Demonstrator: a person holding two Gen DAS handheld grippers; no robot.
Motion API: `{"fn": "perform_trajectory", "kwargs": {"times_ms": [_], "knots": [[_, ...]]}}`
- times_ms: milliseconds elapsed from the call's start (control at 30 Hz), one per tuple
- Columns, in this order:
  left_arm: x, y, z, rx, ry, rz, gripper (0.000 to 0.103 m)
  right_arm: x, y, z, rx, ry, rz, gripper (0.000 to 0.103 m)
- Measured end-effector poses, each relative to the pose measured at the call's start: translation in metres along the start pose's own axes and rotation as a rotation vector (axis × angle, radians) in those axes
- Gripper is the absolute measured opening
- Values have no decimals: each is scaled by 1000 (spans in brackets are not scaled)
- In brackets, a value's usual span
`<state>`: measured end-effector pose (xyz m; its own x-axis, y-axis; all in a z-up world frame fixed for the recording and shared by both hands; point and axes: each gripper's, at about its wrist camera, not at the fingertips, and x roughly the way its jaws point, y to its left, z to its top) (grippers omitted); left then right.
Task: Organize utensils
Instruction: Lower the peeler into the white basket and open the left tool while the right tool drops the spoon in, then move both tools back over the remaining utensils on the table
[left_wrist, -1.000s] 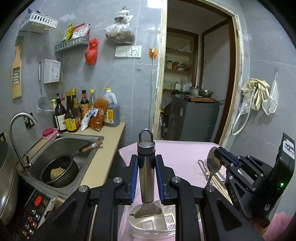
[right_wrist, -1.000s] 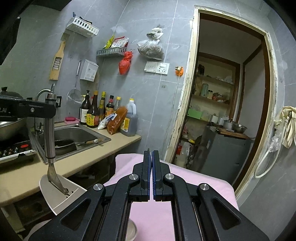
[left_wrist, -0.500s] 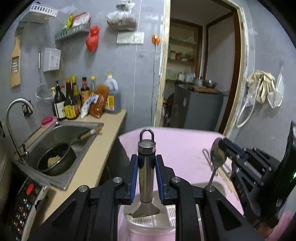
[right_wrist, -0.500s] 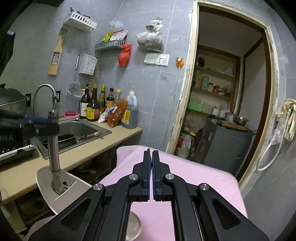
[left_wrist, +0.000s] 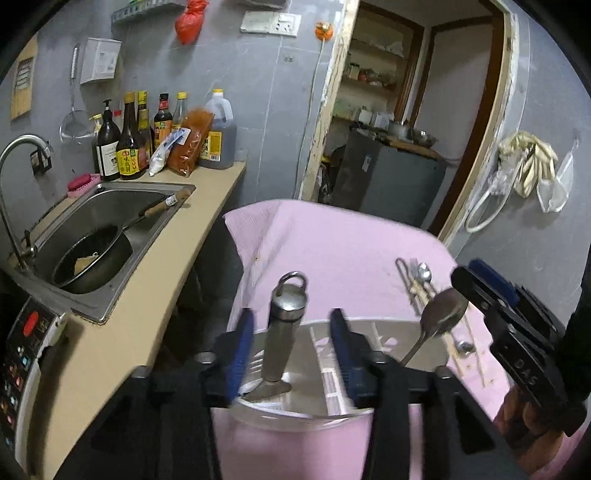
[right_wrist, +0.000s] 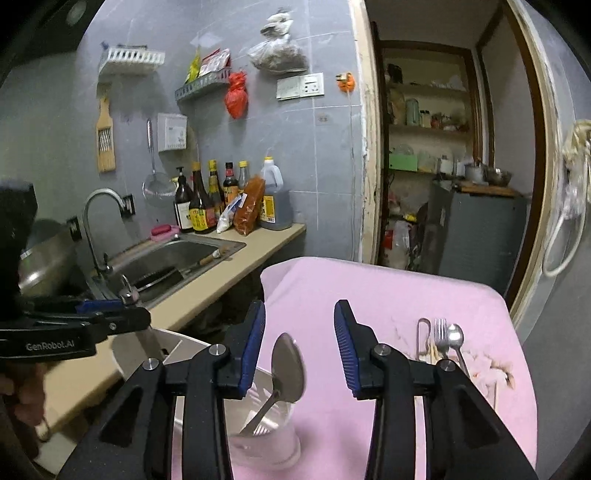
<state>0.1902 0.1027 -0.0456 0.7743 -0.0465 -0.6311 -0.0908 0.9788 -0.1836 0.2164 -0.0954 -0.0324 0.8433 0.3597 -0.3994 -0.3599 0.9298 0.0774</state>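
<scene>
Loose cutlery (right_wrist: 441, 341) (fork, spoon, chopsticks) lies on the pink desk (right_wrist: 369, 291), ahead-right of the right tongs (right_wrist: 299, 343), long axes pointing away. Both tongs stand apart; left tongs (left_wrist: 291, 341) farther. Right judged nearer.

The left gripper (left_wrist: 291, 343) points forward and slightly down, its 2 blue-padded fingers (left_wrist: 242, 341) spread apart with nothing clamped between them. The right gripper (right_wrist: 299, 347) sits just beside it on the right, angled inward, its 2 fingers (right_wrist: 345, 345) likewise parted.
</scene>
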Motion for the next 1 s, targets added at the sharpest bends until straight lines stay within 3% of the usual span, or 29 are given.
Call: {"fn": "perform_trajectory", "kwargs": {"times_ms": [133,200,267,300,400,500,600,1000], "knots": [[-7,-12,2,-11,-37,6,60,-17,-24,4,56,-21,-14,52],[-11,-21,4,-13,-62,9,68,-29,-39,6,80,-39,-44,67],[-16,-34,7,-8,-107,26,85,-41,-53,9,101,-59,-85,81],[-19,-42,8,-3,-139,33,89,-48,-62,10,109,-74,-113,90],[-25,-66,12,19,-228,55,101,-65,-83,14,112,-115,-189,98],[-26,-97,14,52,-312,74,103,-79,-102,15,79,-156,-294,101],[-19,-128,16,81,-356,66,103,-85,-115,18,52,-172,-343,102],[20,-206,9,149,-354,47,103,-86,-184,8,30,-140,-395,102]]}}
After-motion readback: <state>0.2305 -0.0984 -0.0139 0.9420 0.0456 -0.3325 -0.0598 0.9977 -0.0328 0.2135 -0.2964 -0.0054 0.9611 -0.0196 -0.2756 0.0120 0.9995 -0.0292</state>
